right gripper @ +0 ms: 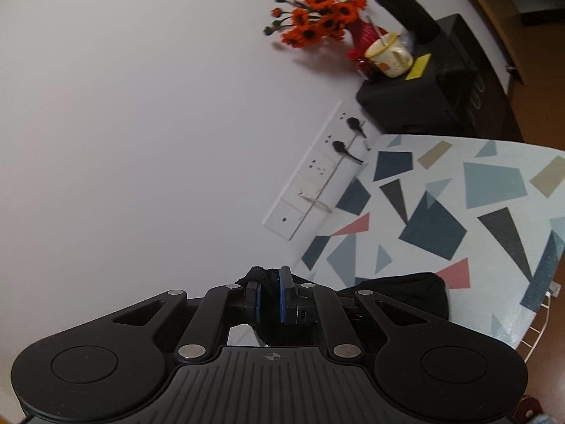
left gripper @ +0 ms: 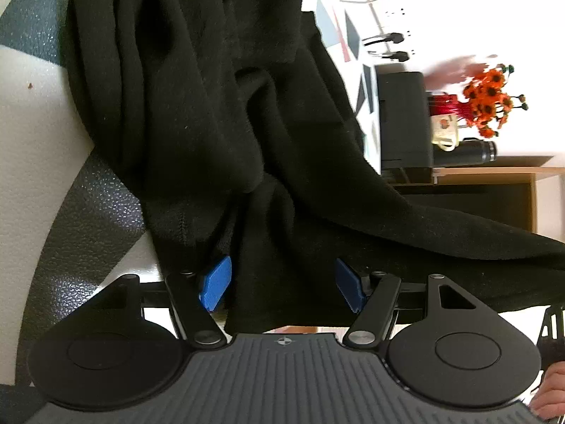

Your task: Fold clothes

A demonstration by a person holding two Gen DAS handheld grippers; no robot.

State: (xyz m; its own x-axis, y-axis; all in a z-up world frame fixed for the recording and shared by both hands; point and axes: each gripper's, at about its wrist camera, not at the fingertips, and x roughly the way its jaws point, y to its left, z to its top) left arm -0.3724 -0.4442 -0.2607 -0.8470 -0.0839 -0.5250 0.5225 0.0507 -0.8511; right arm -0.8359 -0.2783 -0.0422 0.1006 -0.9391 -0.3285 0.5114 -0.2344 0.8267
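- My right claw (right gripper: pixel 270 295) is pinched on a bunched edge of the black cloth (right gripper: pixel 399 295); the rest trails off to its right, onto the patterned board (right gripper: pixel 459 190).
- My left claw (left gripper: pixel 282 284) is spread; the cloth (left gripper: pixel 219 113) lies between its blue pads (left gripper: pixel 215 282) and runs straight ahead, long folds along my fingers.
- I judge the left is nearer the bulk; it need only close.

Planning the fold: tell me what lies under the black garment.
Under the black garment shows a patterned table cover; whatever lies beneath its middle is covered. The right gripper pinches one edge.
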